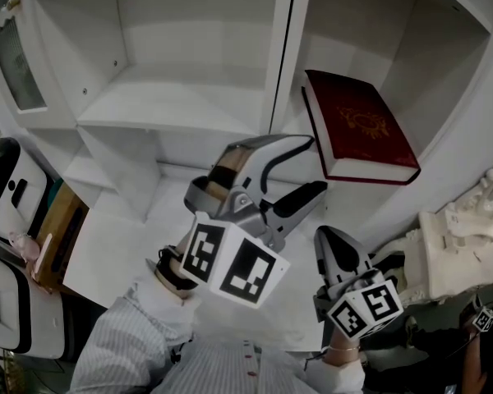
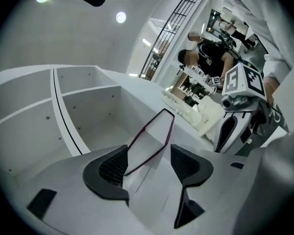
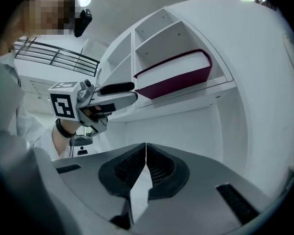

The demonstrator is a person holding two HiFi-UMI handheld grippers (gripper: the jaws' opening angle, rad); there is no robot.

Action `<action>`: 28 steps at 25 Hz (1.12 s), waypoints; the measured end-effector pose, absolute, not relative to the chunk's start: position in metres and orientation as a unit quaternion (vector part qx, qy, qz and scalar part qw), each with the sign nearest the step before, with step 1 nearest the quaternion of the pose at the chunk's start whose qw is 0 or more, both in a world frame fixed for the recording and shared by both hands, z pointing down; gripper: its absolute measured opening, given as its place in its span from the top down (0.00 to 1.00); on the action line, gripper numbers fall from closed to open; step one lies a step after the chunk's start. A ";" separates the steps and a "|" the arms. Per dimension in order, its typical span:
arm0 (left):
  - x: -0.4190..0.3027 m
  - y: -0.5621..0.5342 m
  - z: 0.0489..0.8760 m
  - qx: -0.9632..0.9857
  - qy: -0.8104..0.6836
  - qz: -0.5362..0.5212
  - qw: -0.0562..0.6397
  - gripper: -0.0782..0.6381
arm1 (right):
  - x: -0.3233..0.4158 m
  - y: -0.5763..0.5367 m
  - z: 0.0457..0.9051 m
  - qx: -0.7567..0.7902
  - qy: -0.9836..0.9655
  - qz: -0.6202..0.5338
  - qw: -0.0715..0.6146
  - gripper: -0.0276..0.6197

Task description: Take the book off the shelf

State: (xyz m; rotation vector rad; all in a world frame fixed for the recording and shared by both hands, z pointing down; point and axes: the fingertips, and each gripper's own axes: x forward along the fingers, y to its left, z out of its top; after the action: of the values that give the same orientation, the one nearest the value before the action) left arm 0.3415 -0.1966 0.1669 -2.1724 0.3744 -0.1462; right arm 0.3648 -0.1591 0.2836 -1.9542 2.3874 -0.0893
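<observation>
1. The fingers point(image 2: 111, 166) of our left gripper point(image 1: 312, 164) are standing apart, with nothing pressed between them. The book point(image 2: 154, 138) is showing through the gap just ahead, its page edge facing us and lined up with the opening.
2. The fingers point(image 3: 132, 168) of our right gripper point(image 1: 329, 240) are resting together on nothing. This gripper is hanging lower, beside the left one, and pointing at the white panel under the book.
3. The dark red book point(image 1: 361, 130) is lying flat on the shelf point(image 3: 186, 94) in the right-hand compartment, with its near corner reaching the front edge. The other compartments in view are holding nothing.
4. We are judging this as the approach step: the left gripper is arriving at the book's near-left edge with its fingers ready, and the book is not yet gripped.
5. The next move is calling for us to slide the open fingers on, one above the cover and one below, far enough for a firm bite. Then we should close them and draw the book straight out towards us. A shallow pinch could be letting a heavy hardback droop or slip.
</observation>
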 end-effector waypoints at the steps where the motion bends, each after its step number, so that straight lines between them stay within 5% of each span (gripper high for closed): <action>1: 0.343 -0.197 0.166 -0.875 0.150 -0.060 0.456 0.51 | 0.365 -0.159 0.284 -0.633 0.773 -0.029 0.028 0.93; 12: 0.364 -0.200 0.155 -0.843 0.129 -0.070 0.518 0.36 | 0.364 -0.162 0.289 -0.622 0.781 -0.038 0.033 0.93; 28: 0.411 -0.199 0.158 -0.803 0.098 -0.086 0.582 0.35 | 0.381 -0.164 0.295 -0.618 0.784 -0.051 0.037 0.93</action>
State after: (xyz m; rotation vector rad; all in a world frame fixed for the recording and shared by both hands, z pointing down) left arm 0.4106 -0.1989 0.1582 -1.8746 0.2298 -0.2001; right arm 0.3808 -0.1637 0.2947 -1.8954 2.4056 -0.1561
